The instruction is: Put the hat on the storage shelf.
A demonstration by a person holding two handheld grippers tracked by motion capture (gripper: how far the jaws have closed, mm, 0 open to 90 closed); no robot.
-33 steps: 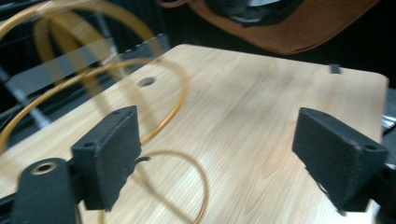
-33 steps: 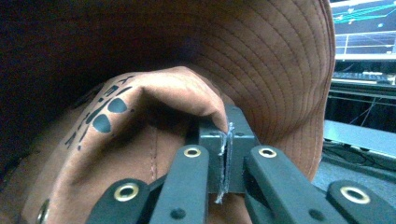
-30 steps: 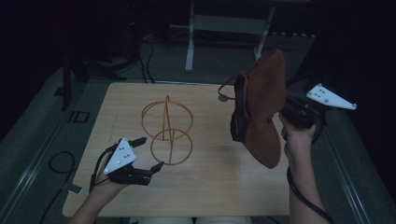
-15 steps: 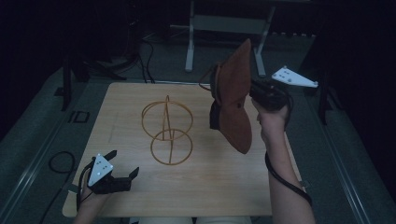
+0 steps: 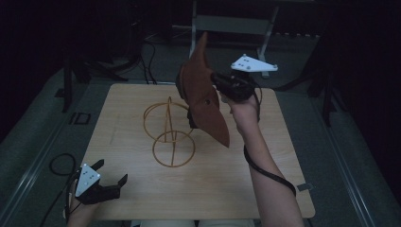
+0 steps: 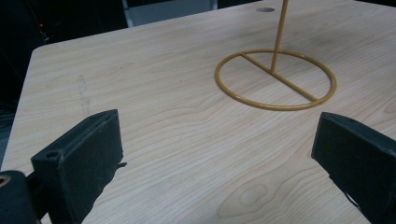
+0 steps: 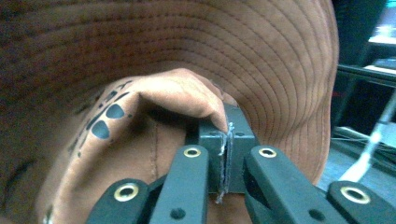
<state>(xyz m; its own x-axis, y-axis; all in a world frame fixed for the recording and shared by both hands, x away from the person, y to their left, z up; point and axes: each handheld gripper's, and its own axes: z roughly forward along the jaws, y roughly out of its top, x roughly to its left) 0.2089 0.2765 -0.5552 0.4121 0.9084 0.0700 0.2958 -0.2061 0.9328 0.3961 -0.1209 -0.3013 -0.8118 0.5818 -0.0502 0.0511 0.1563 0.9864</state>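
A brown wide-brimmed hat (image 5: 204, 101) hangs tilted in the air over the right side of a gold wire stand (image 5: 169, 133) on the wooden table (image 5: 265, 165). My right gripper (image 5: 215, 81) is shut on a fold of the hat (image 7: 187, 56); in the right gripper view the pads (image 7: 225, 140) pinch the fabric. My left gripper (image 5: 111, 171) sits low at the table's front left corner. Its jaws have just been opening and now stand open with nothing between them. In the left gripper view that gripper (image 6: 217, 135) faces the stand's base ring (image 6: 280, 78).
Dark floor, cables and metal frame legs (image 5: 194, 28) surround the table. A cable (image 5: 265, 170) trails from the right forearm over the table's right side.
My right hand has carried the hat left and slightly up, from the table's right edge to beside the stand's top. My left gripper has dropped back toward the front left corner.
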